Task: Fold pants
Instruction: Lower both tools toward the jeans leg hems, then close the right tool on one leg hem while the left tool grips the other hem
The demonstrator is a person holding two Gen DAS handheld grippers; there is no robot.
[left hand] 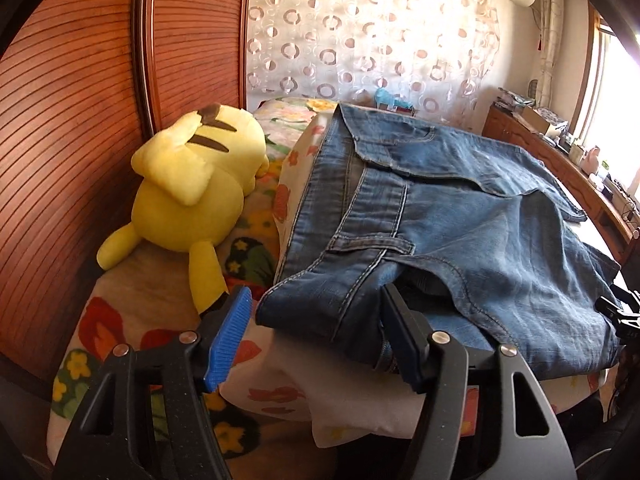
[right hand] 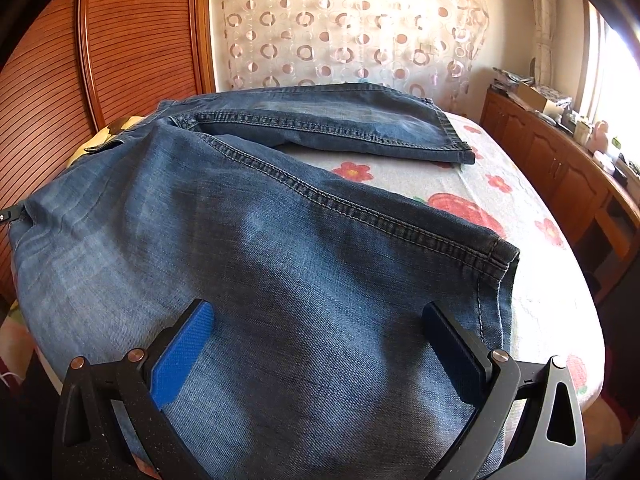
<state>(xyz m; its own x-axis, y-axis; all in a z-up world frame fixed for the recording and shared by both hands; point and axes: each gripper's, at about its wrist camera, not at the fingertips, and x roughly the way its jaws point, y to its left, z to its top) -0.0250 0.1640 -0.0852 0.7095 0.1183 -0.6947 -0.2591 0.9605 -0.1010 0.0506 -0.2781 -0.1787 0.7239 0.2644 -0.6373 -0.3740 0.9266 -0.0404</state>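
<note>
Blue jeans (left hand: 460,220) lie spread on a bed with a floral sheet (right hand: 532,280). In the left wrist view my left gripper (left hand: 316,312) is open at the waistband end, its jaws either side of the near waist corner. In the right wrist view the jeans (right hand: 248,248) show both legs stretched right, apart at the hems. My right gripper (right hand: 316,324) is open over the near leg, close to its hem, with its blue pads (right hand: 180,352) just above the denim.
A yellow plush toy (left hand: 192,196) lies on the bed left of the waistband, against a wooden slatted wardrobe (left hand: 80,100). A wooden cabinet (right hand: 560,168) with clutter stands along the right under a window. A patterned curtain (right hand: 352,28) hangs behind.
</note>
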